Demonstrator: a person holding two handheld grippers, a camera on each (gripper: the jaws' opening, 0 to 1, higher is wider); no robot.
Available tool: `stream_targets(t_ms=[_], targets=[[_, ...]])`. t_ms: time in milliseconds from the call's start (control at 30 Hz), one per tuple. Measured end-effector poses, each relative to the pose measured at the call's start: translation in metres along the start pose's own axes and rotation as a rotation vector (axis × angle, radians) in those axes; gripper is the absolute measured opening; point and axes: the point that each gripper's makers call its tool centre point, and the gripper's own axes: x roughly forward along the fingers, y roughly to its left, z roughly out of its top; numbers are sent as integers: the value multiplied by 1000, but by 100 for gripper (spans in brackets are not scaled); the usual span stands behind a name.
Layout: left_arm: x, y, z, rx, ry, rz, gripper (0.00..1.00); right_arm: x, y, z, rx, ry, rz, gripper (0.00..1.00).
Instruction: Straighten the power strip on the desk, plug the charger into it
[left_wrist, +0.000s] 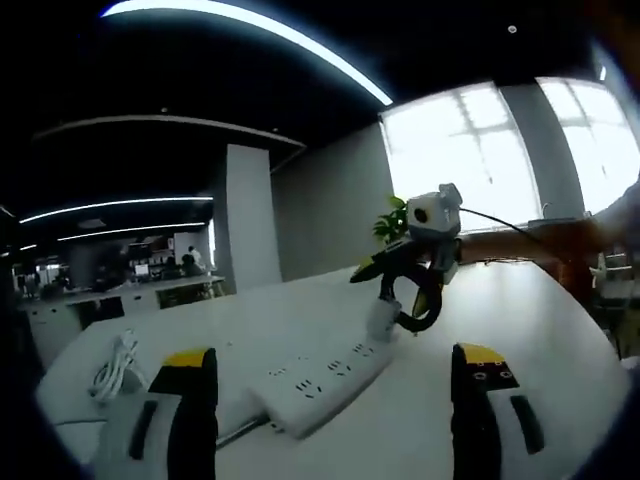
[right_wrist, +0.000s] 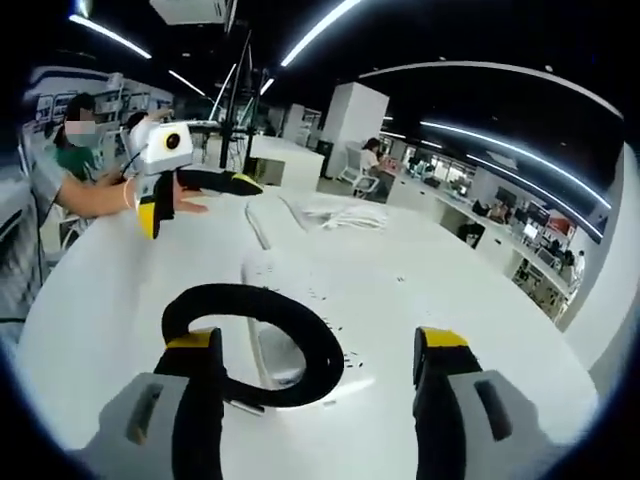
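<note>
While the power strip (left_wrist: 325, 378) lies along the desk (left_wrist: 520, 330), the right gripper (left_wrist: 400, 290) presses the charger (left_wrist: 383, 318) at its far end, seemingly clamped; left gripper (left_wrist: 335, 385) waits apart

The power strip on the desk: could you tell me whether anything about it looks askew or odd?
The power strip lies diagonally across the white desk rather than square to its edge. The right tongs are at its far end, where the white charger stands on it. A coiled white cable lies loose beside it.
</note>
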Motion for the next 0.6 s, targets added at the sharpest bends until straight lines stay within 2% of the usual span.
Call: stream_targets(t_ms=[367,600], targets=[[-1,-3,-10,-3,28,-10,99,6,14,1,-50,31,81,49],[0,-5,-12,-8,28,-17,99,8,14,1,-111,76,96,40]])
